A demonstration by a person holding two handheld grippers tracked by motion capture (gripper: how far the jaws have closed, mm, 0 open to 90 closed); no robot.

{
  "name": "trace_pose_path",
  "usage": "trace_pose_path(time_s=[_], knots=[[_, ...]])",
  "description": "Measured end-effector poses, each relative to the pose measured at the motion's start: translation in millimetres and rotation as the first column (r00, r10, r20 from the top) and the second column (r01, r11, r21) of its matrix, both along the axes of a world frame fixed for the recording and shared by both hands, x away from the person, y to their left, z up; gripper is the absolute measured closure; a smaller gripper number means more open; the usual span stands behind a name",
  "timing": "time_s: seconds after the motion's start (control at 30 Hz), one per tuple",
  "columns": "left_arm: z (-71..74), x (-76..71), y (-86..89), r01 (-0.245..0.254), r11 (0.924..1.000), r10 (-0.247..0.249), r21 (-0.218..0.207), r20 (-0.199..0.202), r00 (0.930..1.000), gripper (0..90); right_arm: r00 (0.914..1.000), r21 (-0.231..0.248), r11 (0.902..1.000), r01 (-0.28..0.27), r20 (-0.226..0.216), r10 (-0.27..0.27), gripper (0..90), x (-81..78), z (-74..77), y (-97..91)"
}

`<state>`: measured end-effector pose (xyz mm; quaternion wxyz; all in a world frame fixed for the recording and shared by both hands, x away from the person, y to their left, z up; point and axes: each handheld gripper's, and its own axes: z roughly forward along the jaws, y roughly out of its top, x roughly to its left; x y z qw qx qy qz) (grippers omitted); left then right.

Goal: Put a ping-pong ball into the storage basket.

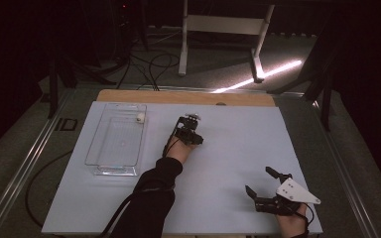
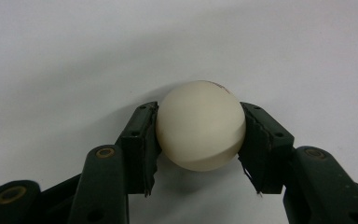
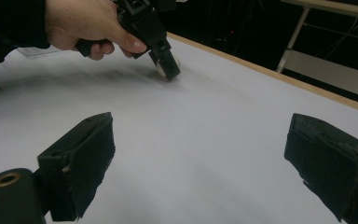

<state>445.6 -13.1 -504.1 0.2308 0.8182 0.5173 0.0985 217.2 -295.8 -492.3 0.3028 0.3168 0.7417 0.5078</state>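
The left hand-held gripper (image 2: 200, 128) clamps a small white plastic ball (image 2: 200, 125) at the centre of the tabletop (image 1: 238, 144). The right hand-held gripper (image 1: 262, 182), near right, stands wide open, holding nothing.

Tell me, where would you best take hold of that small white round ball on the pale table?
Across its widest middle, coming down from above. The small white round ball is smooth and curved all over, so pads set off-centre would likely slip. The left tongs do just that: one pad sits on each opposite side at mid-height, pressing it, with the pale table beneath.
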Motion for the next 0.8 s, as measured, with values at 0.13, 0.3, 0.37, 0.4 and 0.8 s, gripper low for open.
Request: trace_pose_path(time_s=[0.13,0.3,0.37,0.4,0.8], knots=[[3.4,-1.4,0.2,0.021,0.9998,-0.021,0.004,-0.001,0.9998,52.0,1.0,-0.001,1.0,-0.001,-0.001,0.001,8.3,0.6,-0.4,-0.5],[8.2,-3.6,0.7,0.04,0.9992,-0.04,0.004,-0.006,0.9992,52.1,1.0,-0.001,1.0,-0.002,0.0,0.002,8.3,0.3,0.0,0.3],[9.9,-4.5,1.5,0.055,0.9984,-0.055,0.013,-0.007,0.9985,52.1,1.0,-0.002,1.0,-0.002,0.0,0.002,8.3,0.7,-0.2,-0.1],[10.4,-4.9,1.4,0.061,0.998,-0.061,0.016,-0.007,0.9981,52.2,1.0,-0.002,1.0,-0.002,0.0,0.002,8.3,0.8,-0.2,-0.1],[23.8,-16.2,1.3,0.156,0.987,-0.156,0.038,-0.023,0.9876,52.2,1.0,-0.004,1.0,-0.003,-0.007,0.002,8.3,1.2,-0.9,0.7]])
